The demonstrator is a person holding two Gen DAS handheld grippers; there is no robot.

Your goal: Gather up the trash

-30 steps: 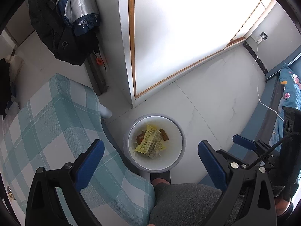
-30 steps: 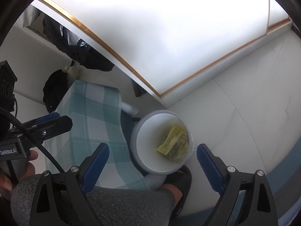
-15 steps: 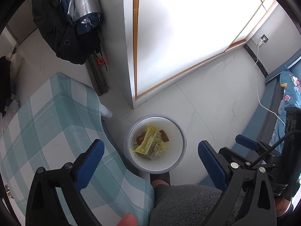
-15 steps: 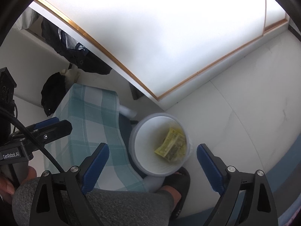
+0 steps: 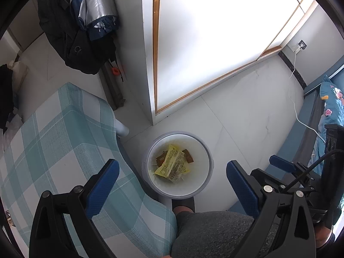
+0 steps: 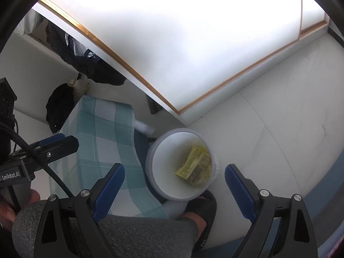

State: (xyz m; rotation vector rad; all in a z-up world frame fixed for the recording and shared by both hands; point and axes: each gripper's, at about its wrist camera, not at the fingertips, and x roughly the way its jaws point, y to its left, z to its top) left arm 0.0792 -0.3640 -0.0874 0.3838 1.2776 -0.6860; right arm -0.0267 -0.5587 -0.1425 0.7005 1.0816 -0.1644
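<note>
1. Hovering with its blue fingers (image 5: 103, 182) spread wide and nothing between them, the left gripper (image 5: 172, 178) hangs above the white bin (image 5: 206, 172); the right gripper (image 6: 174, 181) is likewise released and empty over the same bin.
2. Trash sits at the bottom of the bin: a yellow wrapper (image 5: 172, 165) on top of brown packets (image 5: 188, 157). No loose trash shows near the bin, so the main risk is calling the job finished while pieces lie out of sight.
3. The checked tablecloth (image 5: 53, 146) hangs just beside the bin; a low sweep could snag the fabric.
4. The person's sandalled foot (image 6: 204, 206) touches the bin's base, so a shuffle may tip the light bin and spill the wrappers.
5. The white cable (image 5: 301, 116), well apart from the bin, could trip a step that way.
</note>
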